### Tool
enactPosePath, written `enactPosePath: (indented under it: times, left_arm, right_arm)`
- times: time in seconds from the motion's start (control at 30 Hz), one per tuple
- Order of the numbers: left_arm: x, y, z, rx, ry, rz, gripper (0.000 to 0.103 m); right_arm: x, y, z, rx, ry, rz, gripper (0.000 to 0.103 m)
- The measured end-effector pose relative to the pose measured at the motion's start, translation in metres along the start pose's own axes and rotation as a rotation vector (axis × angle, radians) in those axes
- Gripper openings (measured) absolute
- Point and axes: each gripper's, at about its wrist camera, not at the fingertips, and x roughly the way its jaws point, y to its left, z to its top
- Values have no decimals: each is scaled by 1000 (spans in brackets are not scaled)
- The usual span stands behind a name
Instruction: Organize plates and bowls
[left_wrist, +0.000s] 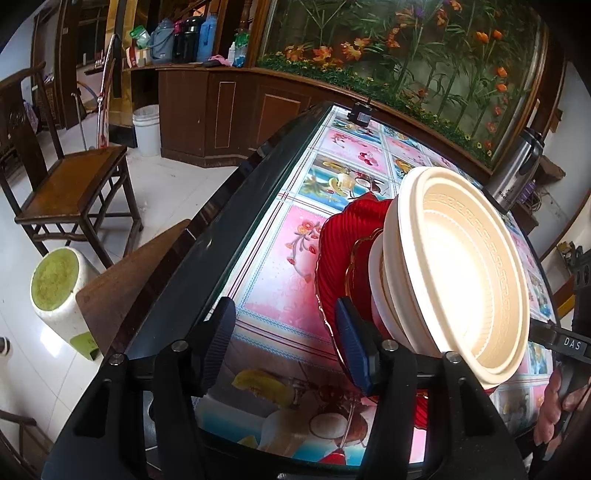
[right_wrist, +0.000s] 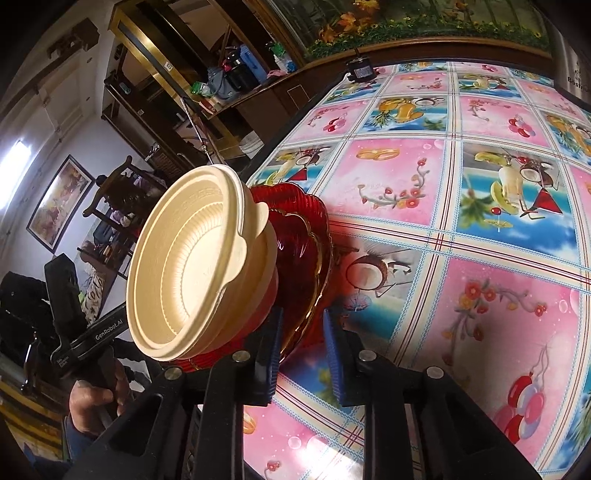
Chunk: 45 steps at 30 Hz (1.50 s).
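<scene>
A stack of cream bowls (left_wrist: 461, 269) sits nested on red plates (left_wrist: 343, 236) with gilt scalloped rims, all resting on the counter (left_wrist: 280, 258) under a fruit-and-flower print cloth. The left claw (left_wrist: 288, 347) stands partly open, its right pad beside the edge of the red plates; no firm grip is evident. The right claw (right_wrist: 301, 358) is nearly closed around the plate rim; whether the pads press on it cannot be determined. A hand (right_wrist: 92, 402) holds the left device.
</scene>
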Motion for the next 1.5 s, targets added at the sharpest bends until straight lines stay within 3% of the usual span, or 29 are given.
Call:
enactPosePath:
  times: [0.4, 0.77, 0.93, 1.2, 1.33, 1.4, 1.5]
  left_arm:
    - [9, -3, 3, 29, -1, -20, 40]
    - [26, -5, 3, 39, 40, -36, 39]
    - [27, -7, 3, 40, 42, -59, 27]
    - [29, -5, 4, 27, 49, -72, 27]
    - [29, -5, 6, 26, 63, -74, 27]
    - [29, -5, 6, 26, 63, -73, 27]
    - [29, -4, 8, 21, 67, -81, 27]
  right_arm:
    - [6, 4, -1, -9, 3, -31, 14]
    - [13, 4, 5, -6, -2, -55, 13]
    - [14, 6, 6, -5, -8, -65, 12]
    - [13, 3, 7, 2, 0, -47, 12]
    - [8, -1, 7, 25, -7, -23, 18]
    - [3, -2, 8, 32, -14, -18, 33]
    - [-3, -4, 9, 35, -40, -43, 34]
